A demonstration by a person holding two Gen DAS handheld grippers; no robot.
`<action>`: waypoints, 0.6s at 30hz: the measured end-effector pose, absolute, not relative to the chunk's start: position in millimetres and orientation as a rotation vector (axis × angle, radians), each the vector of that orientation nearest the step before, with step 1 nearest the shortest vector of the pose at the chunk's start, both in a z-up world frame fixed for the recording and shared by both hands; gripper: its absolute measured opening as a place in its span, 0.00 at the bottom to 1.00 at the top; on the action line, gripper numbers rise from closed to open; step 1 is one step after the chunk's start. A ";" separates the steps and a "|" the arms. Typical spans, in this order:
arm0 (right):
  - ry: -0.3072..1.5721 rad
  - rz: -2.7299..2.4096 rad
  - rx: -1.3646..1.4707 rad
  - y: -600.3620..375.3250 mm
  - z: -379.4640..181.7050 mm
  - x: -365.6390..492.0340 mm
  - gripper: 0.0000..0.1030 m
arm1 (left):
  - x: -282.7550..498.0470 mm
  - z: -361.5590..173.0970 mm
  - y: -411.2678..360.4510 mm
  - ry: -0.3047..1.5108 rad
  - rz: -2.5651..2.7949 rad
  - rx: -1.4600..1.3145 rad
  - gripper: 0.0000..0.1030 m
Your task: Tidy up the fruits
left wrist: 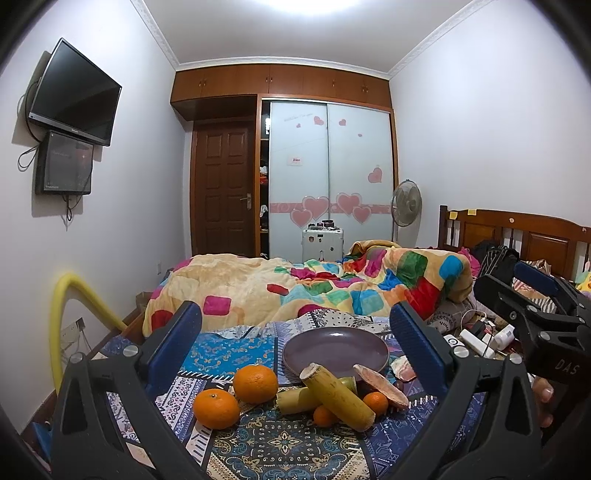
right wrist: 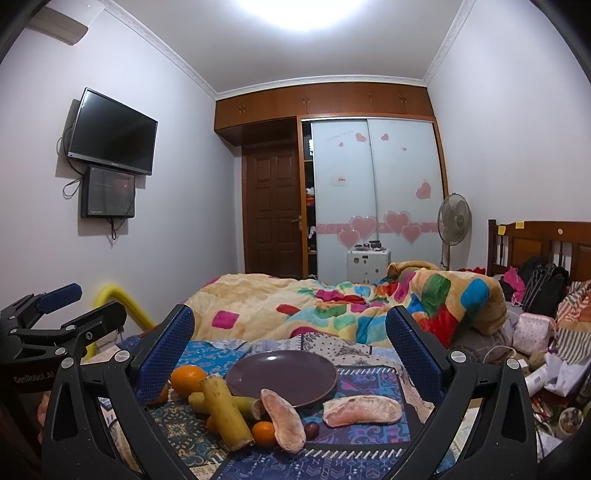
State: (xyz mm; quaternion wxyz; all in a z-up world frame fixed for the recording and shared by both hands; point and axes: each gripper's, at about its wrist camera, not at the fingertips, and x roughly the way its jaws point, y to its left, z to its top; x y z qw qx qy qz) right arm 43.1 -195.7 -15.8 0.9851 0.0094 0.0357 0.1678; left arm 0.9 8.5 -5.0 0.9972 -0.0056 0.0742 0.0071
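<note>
You're in a home bedroom: a bed (right wrist: 369,306) with a bright patchwork blanket (left wrist: 332,288) and wooden headboard (left wrist: 517,232), a sliding wardrobe (right wrist: 373,199) with pink heart stickers, a wall-mounted television (left wrist: 74,92), a wooden door (left wrist: 225,192) and a standing fan (right wrist: 454,221).

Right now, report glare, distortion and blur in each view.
Left wrist view: ceiling light blown out white at top, fisheye bows the walls, dark corners, fruit sharp. Right wrist view: same blown-out glare, yellow tube at left smeared, plate crisp.
</note>
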 end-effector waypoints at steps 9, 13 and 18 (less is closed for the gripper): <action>0.071 0.343 0.017 -194.9 -15.5 43.9 1.00 | 0.1 -3.4 7.3 0.146 0.015 -0.007 1.00; 0.071 0.344 0.016 -194.9 -16.4 43.6 1.00 | 0.6 -2.2 7.2 0.144 0.014 -0.004 1.00; 0.071 0.343 0.015 -195.1 -16.0 43.8 1.00 | -0.5 -4.6 7.3 0.144 0.015 -0.004 1.00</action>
